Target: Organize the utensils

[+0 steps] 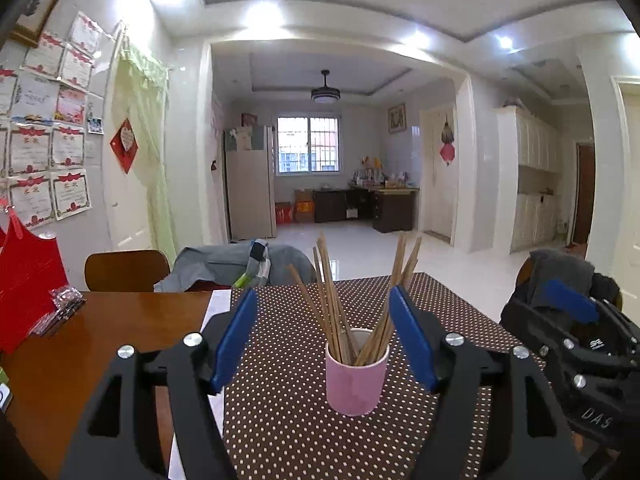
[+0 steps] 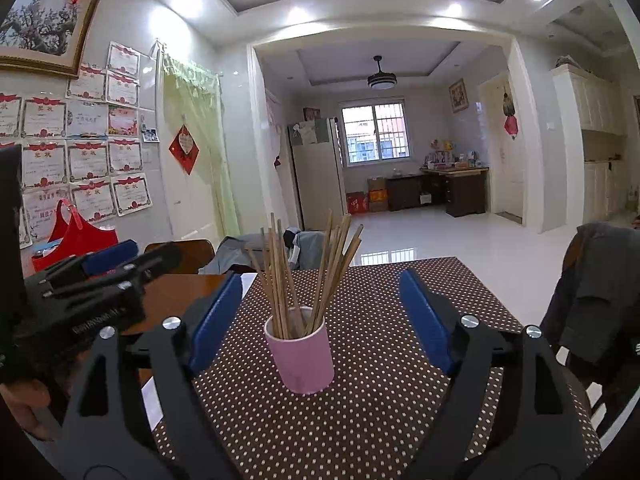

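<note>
Chopsticks [image 1: 340, 304] stand bundled in the pink cup [image 1: 356, 380], which sits on the dotted mat [image 1: 288, 420] straight ahead of both our grippers. Their long axis runs nearly upright, tips fanning outward above the rim. Seen from the left gripper [image 1: 326, 336], the cup falls between the blue fingers [image 1: 236, 336] but beyond their tips, untouched. The right gripper [image 2: 320, 320] frames it the same way, the cup a shade left of centre in its view. Both pairs of fingers stand wide apart and empty.

We judge neither hand clearly nearer; each points almost level at the cup from its own side, the right gripper visible at the right edge of the left view.

Around it: bare wooden bench [image 1: 80, 344] to the left with a red bag [image 1: 28, 280] and a small packet [image 1: 66, 298], chairs draped with clothing beyond the far edge. Nothing lies between fingers and cup. The spread sticks would, we think, snag any reach from above. No loose utensil shows on the mat, so the sorting looks done.
</note>
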A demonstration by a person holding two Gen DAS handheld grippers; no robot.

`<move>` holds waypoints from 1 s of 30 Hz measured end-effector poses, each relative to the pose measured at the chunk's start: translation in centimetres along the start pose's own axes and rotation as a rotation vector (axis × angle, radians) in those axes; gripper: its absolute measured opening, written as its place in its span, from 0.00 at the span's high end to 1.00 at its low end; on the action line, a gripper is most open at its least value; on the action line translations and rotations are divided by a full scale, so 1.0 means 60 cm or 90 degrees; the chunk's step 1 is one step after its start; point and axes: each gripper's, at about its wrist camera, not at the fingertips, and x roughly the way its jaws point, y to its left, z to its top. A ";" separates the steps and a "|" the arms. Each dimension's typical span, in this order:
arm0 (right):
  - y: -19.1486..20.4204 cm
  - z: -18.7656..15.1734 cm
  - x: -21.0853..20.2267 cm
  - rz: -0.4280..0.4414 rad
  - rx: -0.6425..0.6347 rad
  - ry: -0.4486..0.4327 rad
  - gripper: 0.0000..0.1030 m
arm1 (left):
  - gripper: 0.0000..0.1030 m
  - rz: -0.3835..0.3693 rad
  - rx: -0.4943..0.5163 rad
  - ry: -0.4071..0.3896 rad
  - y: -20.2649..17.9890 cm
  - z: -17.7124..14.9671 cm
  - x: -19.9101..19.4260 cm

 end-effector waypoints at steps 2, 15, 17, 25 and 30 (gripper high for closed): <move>0.006 -0.001 -0.019 -0.005 -0.006 0.000 0.18 | 0.33 -0.007 0.000 -0.004 -0.001 -0.001 -0.022; 0.023 0.006 -0.128 -0.048 -0.025 -0.044 0.09 | 0.26 -0.031 0.021 -0.050 -0.030 -0.003 -0.131; 0.026 0.007 -0.140 -0.047 -0.028 -0.051 0.08 | 0.26 -0.033 0.019 -0.062 -0.034 -0.003 -0.149; 0.034 0.006 -0.171 -0.057 -0.051 -0.079 0.08 | 0.24 -0.027 0.011 -0.092 -0.041 -0.004 -0.182; 0.035 0.006 -0.171 -0.053 -0.052 -0.079 0.07 | 0.24 -0.013 0.015 -0.107 -0.044 -0.006 -0.193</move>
